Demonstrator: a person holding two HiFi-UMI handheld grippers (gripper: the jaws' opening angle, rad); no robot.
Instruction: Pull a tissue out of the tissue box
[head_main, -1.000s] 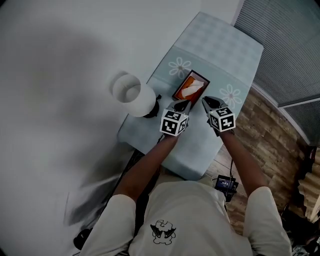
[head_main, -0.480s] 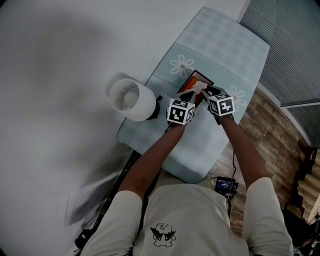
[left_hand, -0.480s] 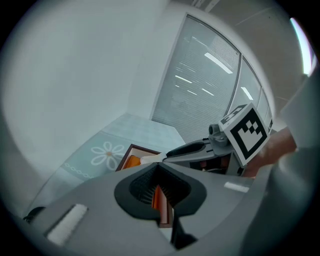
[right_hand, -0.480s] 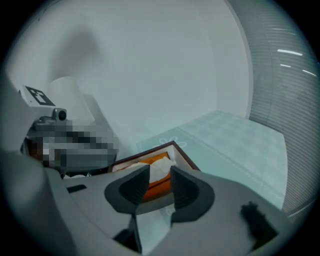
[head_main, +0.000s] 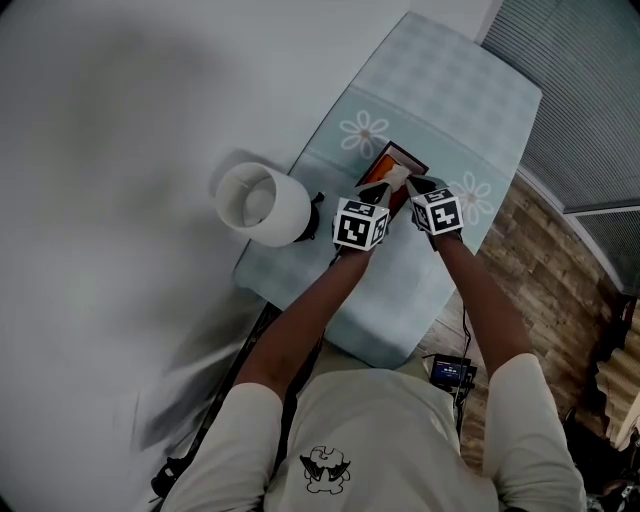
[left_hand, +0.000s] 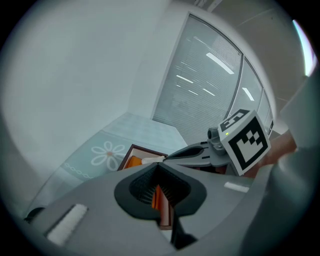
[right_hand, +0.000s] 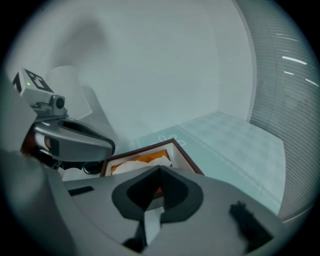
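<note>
Markings are few: black-and-white square codes cover the cube (head_main: 360, 224) on the left tongs (head_main: 372, 192) and its twin on the right tongs (head_main: 412, 184). A daisy print (head_main: 361, 133) decorates the pale surface (head_main: 450, 90), and a small black cartoon (head_main: 325, 467) sits on the person's shirt (head_main: 380, 420).

Both forearms (head_main: 305, 320) reach toward 12 o'clock and converge, tongs angled down over the tissue box (head_main: 400, 160). The box lies on the surface at 3 o'clock from a white lamp (head_main: 262, 203).

Left tongs are clenched, tips together over the box's near end. Right tongs have just been closing and pinch the white tissue (head_main: 397, 176) sticking up from the box.
</note>
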